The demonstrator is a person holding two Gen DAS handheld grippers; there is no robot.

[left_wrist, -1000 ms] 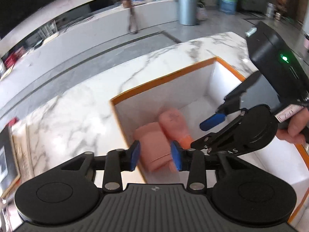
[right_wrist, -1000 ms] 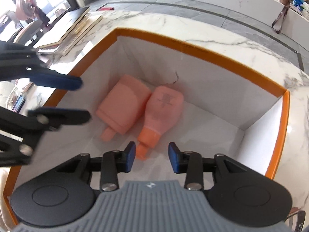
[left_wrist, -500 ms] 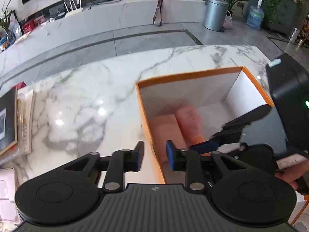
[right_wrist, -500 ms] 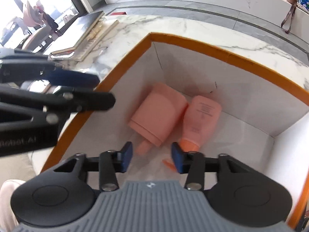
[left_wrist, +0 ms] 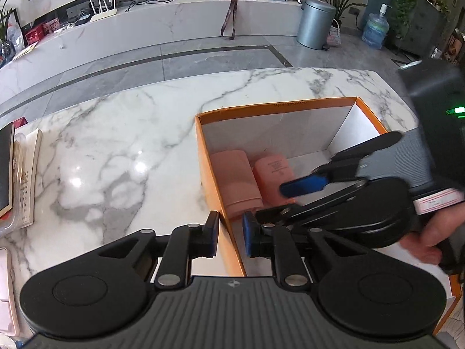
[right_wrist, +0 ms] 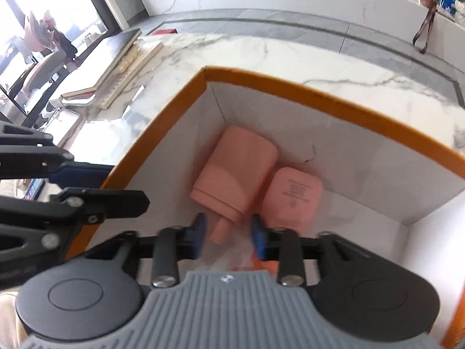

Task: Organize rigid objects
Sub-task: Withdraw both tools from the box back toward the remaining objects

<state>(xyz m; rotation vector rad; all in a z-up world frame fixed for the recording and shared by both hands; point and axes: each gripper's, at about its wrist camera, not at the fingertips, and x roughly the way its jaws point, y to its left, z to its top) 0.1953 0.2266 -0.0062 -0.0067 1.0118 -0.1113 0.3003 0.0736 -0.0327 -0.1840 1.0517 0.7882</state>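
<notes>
Two pink bottles lie side by side in a white-lined box with an orange rim (left_wrist: 276, 106) (right_wrist: 319, 93). The larger bottle (left_wrist: 232, 180) (right_wrist: 238, 168) is on the left. The smaller bottle (left_wrist: 273, 174) (right_wrist: 290, 197) has printed text. My left gripper (left_wrist: 231, 234) straddles the box's left wall with its jaws closing; the thin wall passes between the pads, which do not press it. My right gripper (right_wrist: 229, 238) hangs low inside the box, jaws opening. The larger bottle's neck (right_wrist: 221, 229) sits loose between its pads.
The box stands on a marble table (left_wrist: 116, 145). Books (left_wrist: 23, 174) (right_wrist: 116, 67) are stacked at the table's left end. A person's hand (left_wrist: 430, 232) holds the right gripper's handle. A grey bin (left_wrist: 316, 23) stands on the floor beyond.
My left gripper has slid left from above the bottles to over the box's left wall, and its jaws have narrowed. My right gripper has come closer to the bottles, its pads now flanking the larger bottle's neck.
</notes>
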